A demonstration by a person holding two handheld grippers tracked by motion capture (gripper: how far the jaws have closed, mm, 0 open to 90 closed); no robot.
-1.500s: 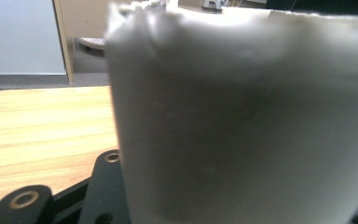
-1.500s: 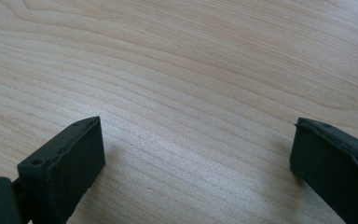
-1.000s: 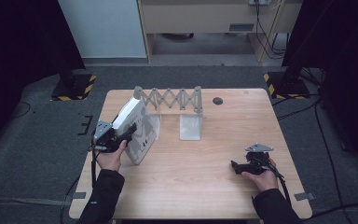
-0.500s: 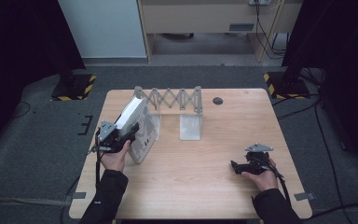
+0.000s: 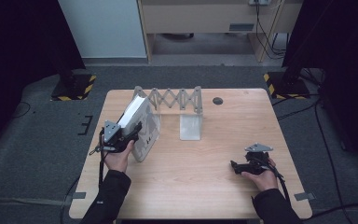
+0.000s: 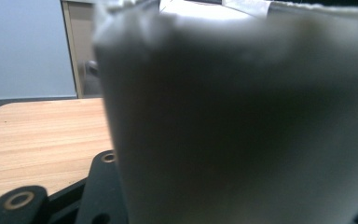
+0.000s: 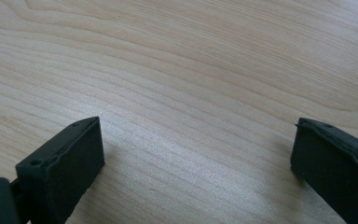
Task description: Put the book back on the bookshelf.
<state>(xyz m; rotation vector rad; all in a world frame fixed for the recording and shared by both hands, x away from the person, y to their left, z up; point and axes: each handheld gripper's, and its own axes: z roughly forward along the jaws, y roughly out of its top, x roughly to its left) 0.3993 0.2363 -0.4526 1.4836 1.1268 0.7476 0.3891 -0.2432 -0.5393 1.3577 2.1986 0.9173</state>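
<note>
A thick white book (image 5: 134,112) stands tilted at the table's left, against the left end plate (image 5: 150,139) of a grey scissor-lattice book rack (image 5: 177,99). My left gripper (image 5: 131,130) is shut on the book from its near left side; up close in the left gripper view the book's blurred pale face (image 6: 242,116) spans the space between the black jaws. The rack's right end plate (image 5: 190,127) stands upright with nothing against it. My right gripper (image 5: 237,166) rests low over the bare wood at the near right, open, with nothing between its jaws (image 7: 196,158).
A wooden table (image 5: 214,196) carries everything. A small dark round disc (image 5: 217,100) lies near the far edge. Beyond the table stand a pale panel (image 5: 102,28), a wooden cabinet (image 5: 205,18) and two stands with yellow-black striped bases (image 5: 72,88).
My left gripper and the book have edged slightly right, toward the rack's left plate. The right gripper has stayed where it was.
</note>
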